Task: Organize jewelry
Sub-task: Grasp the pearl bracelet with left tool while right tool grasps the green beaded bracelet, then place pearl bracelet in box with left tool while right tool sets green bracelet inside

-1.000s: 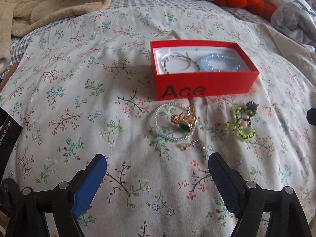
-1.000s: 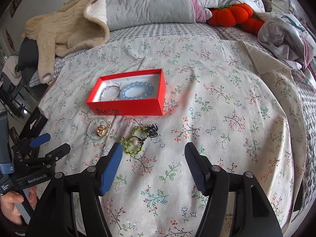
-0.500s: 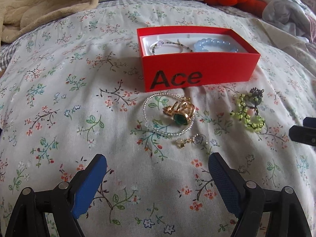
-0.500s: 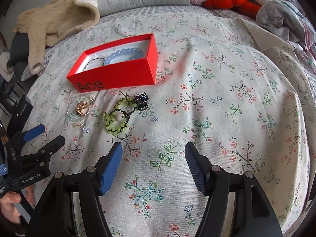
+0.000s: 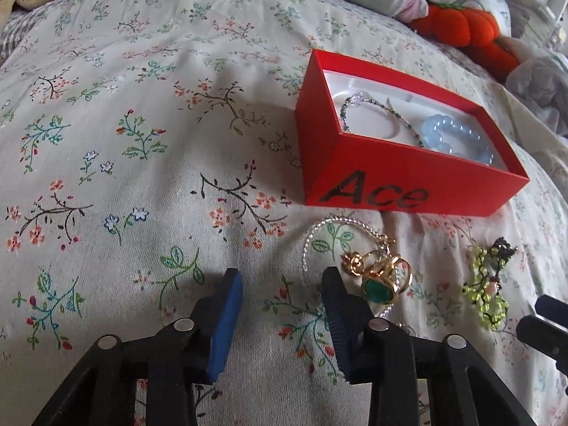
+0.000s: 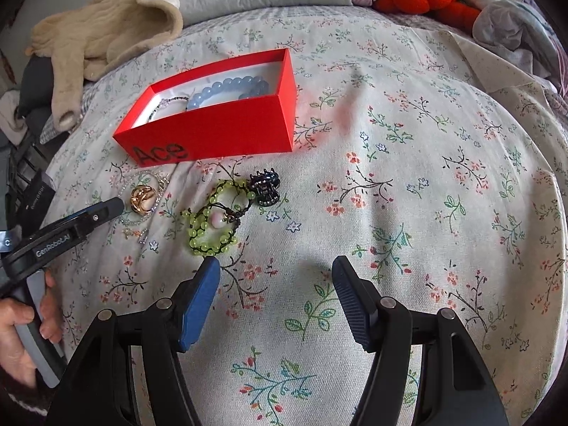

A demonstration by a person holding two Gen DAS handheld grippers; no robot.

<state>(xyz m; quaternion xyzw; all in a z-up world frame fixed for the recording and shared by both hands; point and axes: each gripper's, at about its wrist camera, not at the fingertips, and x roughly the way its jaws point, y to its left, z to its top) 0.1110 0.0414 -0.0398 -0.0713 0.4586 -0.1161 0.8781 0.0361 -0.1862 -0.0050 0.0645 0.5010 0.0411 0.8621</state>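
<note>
Both grippers hang open over the flowery bed [image 6: 408, 163], holding nothing. The left gripper [image 5: 282, 294] has its right finger just beside the gold ring [image 5: 381, 277]. The right gripper [image 6: 275, 277] has the green bead bracelet [image 6: 213, 220] at eleven o'clock, and the red box [image 6: 213, 131] sits past that.

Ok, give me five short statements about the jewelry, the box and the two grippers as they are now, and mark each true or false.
1. The blue bead bracelet lies inside the red box. True.
2. The green bead bracelet is in the box. False: it lies on the bedspread in front of the box.
3. The left gripper holds the gold ring. False: its fingers are apart and empty, the ring just beside them.
4. The black hair clip lies on the bedspread. True.
5. The right gripper is shut. False: it is open.
</note>
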